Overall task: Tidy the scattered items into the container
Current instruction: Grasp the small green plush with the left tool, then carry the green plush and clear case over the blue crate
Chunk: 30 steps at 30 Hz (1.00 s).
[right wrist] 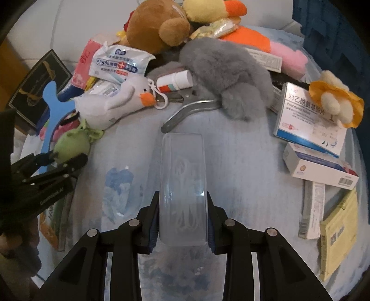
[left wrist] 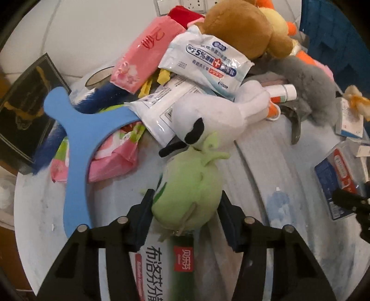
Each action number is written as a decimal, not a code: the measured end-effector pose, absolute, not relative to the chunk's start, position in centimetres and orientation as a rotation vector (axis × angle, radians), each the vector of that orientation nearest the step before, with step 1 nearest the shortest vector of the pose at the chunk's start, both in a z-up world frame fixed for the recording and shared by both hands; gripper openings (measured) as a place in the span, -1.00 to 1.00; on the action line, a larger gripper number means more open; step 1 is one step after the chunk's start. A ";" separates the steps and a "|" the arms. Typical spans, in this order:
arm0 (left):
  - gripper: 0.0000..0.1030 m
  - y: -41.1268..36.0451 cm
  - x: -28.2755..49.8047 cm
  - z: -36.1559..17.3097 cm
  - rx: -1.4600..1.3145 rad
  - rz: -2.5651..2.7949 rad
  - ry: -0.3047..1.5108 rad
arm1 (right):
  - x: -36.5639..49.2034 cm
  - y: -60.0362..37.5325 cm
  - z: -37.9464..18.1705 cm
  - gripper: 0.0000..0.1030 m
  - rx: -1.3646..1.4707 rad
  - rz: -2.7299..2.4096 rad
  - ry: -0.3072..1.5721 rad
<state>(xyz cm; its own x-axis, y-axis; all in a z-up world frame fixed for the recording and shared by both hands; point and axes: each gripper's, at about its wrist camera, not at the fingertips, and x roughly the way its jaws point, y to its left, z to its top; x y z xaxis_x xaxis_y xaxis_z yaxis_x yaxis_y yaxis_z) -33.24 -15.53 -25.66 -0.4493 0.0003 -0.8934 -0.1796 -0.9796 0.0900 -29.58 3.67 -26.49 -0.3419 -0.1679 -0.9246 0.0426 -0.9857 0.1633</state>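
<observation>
A round counter [right wrist: 242,162] under a pale blue cloth stands before a white wall with sockets [left wrist: 192,5]. Its near middle lies bare, the only open room; the far half is heaped, and boxes crowd the right edge.

The right gripper [right wrist: 182,222] pinches a clear plastic case [right wrist: 182,185] between its fingers, above the bare cloth. The left gripper [left wrist: 185,208], at the left edge, has its fingers closed against the sides of a small green plush toy [left wrist: 185,199], above a box [left wrist: 157,271] with Chinese print.

A wipes pack [left wrist: 205,62] reads "75%". A blue-and-white medicine box [right wrist: 309,120] on the right reads "Paracetamol Tablets".

Just beyond the green toy lie a white goose toy [right wrist: 111,104], a blue foam shape [left wrist: 76,148] and pink tissue packs [left wrist: 111,162]. Farther off sit a grey plush [right wrist: 226,76], metal pliers [right wrist: 185,111] and a brown bear [right wrist: 157,23].
</observation>
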 end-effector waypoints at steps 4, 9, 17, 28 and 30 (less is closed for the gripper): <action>0.00 -16.0 -32.1 -24.2 -1.562 2.583 0.209 | -29.7 3.7 -26.0 -0.37 1.705 -2.468 -0.171; -0.01 -16.1 -30.3 -21.6 -1.501 2.607 0.169 | -29.4 2.9 -23.5 -0.37 1.631 -2.492 -0.154; -0.01 -16.4 -27.2 -15.6 -1.323 2.674 0.127 | -27.3 1.2 -17.8 -0.37 1.461 -2.562 -0.133; 0.00 -15.5 -23.0 -9.7 -1.159 2.704 0.112 | -22.3 1.3 -9.9 -0.37 1.273 -2.663 -0.074; -0.01 -14.7 -22.4 -8.7 -1.124 2.705 0.111 | -21.6 2.0 -8.7 -0.37 1.248 -2.686 -0.069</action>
<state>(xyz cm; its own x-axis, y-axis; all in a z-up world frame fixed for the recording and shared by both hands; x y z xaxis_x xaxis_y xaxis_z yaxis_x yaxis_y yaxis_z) -22.44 -14.71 -8.66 -0.6872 0.1634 -0.7079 -0.2207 -0.9753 -0.0109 -21.58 1.96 -8.73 -0.6322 -0.1807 -0.7534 0.1419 -0.9830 0.1167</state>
